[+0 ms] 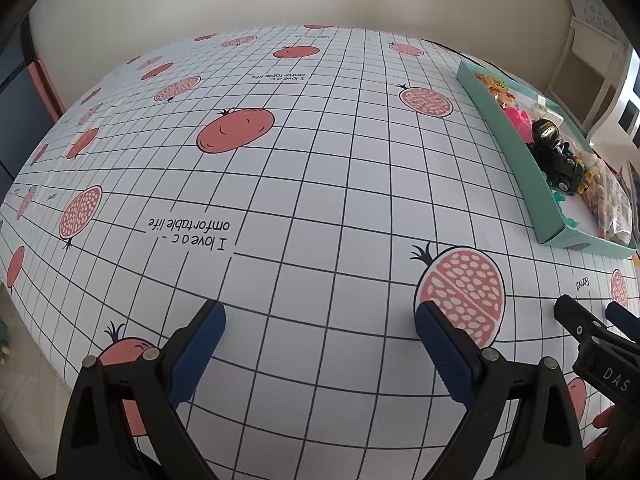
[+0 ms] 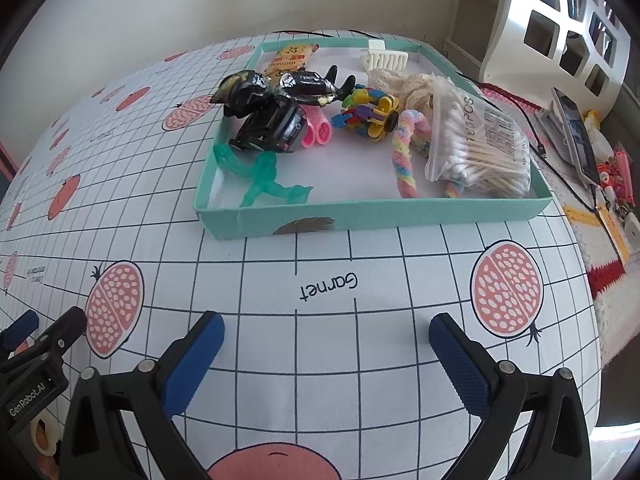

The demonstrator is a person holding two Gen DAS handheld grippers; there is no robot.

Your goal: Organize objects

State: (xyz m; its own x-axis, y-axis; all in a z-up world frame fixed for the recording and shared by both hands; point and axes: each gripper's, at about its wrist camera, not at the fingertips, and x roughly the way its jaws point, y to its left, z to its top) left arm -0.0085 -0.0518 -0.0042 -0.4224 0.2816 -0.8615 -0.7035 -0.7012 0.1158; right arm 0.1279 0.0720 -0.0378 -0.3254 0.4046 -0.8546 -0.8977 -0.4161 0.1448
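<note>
- The left gripper (image 1: 320, 334), black with blue ribbed pads, hovers just above the surface (image 1: 320, 184), a white grid-printed cloth with red pomegranate pictures; its jaws stand wide apart and hold nothing.
- In the left wrist view the cloth ahead of that gripper carries no loose item; only print shows there.
- The right gripper (image 2: 326, 340), of the same build, is just beside the left one, also spread wide and empty, facing the shallow mint-green cardboard tray (image 2: 400, 216), which rests on the surface a little ahead of it.
- At the tray's left end lie a translucent green plastic figure (image 2: 264, 178), a black toy car (image 2: 276, 130) with a glossy black winged figure (image 2: 276, 86) on top, and a pink plastic roller piece (image 2: 318, 132).
- Behind these, at the far left corner, a yellow printed snack packet (image 2: 290, 58) lies flat.
- In the middle sit a multicoloured block toy with yellow wheels (image 2: 370, 114) and a pastel twisted rope (image 2: 404, 156).
- At the far wall rests a cream plastic hair claw (image 2: 384, 58); near it lies a bundle of cream lace (image 2: 404, 80).
- On the right, a clear zip bag of cotton swabs (image 2: 484, 144) leans against the tray's right wall.
- Judging by this, the sorting looks nearly or wholly done: every small item in view is inside the tray, and both grippers are free.
- The clutter beyond the surface's right edge (image 2: 612, 172) may not belong to the task; I cannot tell.
</note>
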